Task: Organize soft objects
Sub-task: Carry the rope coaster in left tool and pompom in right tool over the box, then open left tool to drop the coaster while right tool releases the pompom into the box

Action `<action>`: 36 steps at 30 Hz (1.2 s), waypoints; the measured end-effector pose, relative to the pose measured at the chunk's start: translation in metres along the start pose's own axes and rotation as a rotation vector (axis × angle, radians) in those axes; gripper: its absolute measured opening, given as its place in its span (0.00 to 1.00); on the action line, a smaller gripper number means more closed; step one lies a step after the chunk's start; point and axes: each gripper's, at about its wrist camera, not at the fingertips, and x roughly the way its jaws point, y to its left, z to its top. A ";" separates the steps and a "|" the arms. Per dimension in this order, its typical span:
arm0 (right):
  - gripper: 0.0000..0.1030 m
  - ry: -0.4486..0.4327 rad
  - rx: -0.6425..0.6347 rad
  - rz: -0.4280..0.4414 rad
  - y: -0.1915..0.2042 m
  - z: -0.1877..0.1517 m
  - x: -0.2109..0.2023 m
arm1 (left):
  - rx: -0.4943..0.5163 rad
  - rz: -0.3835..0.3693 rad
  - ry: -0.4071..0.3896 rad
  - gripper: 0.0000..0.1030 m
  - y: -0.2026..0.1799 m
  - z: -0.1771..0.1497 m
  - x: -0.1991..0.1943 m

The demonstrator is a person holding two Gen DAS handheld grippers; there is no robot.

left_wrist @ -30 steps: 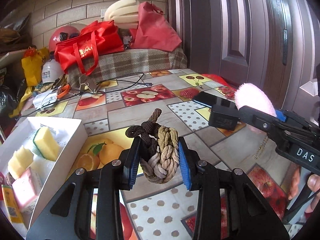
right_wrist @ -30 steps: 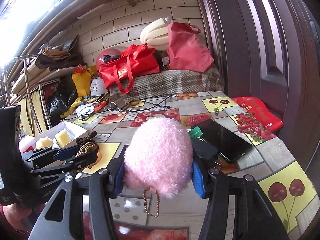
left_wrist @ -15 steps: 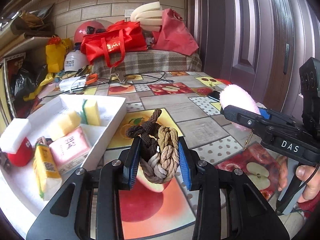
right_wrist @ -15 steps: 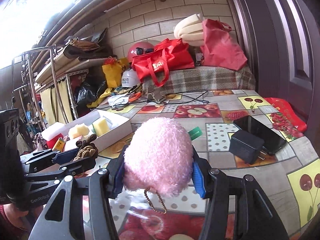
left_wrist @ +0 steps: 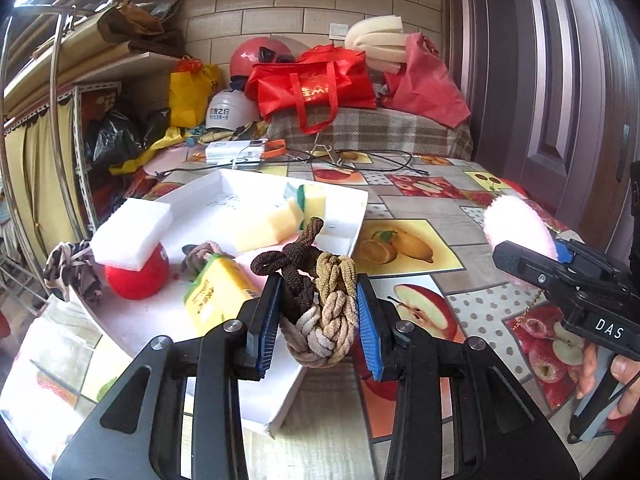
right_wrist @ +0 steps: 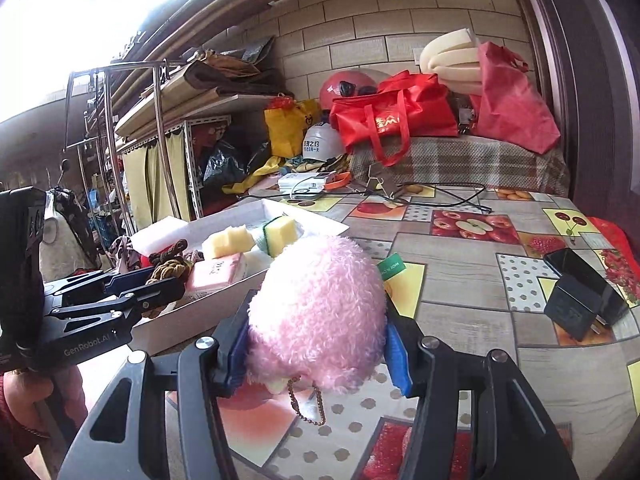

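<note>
Both grippers are swinging toward the white tray (left_wrist: 352,216), which is now filling the 10 o'clock part of the left wrist view instead of sitting at its edge. The left gripper (left_wrist: 318,316) is clamping the braided hair ties (left_wrist: 320,304) over the tray's near corner, so release looks close. At 3 o'clock, the right gripper (right_wrist: 316,340) is squeezing the pink plush ball (right_wrist: 320,312) above the tablecloth (right_wrist: 460,280), beside the tray.

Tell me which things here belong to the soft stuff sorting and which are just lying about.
Part of the job:
- braided hair ties in the left claw
- pink pompom in the right claw
- white tray
- yellow sponge
- red ball

Just lying about:
- phone
- black charger
- red bag
- white helmet
</note>
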 end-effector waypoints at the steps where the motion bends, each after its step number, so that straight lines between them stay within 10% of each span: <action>1: 0.54 0.001 0.000 0.003 0.002 0.000 0.002 | -0.003 0.017 -0.004 0.34 0.006 0.000 -0.001; 21: 0.55 0.021 -0.084 0.079 0.045 0.013 0.046 | -0.050 0.204 -0.013 0.35 0.079 0.012 0.022; 36: 0.54 0.184 -0.120 0.181 0.087 0.033 0.132 | -0.130 0.163 0.112 0.36 0.112 0.031 0.078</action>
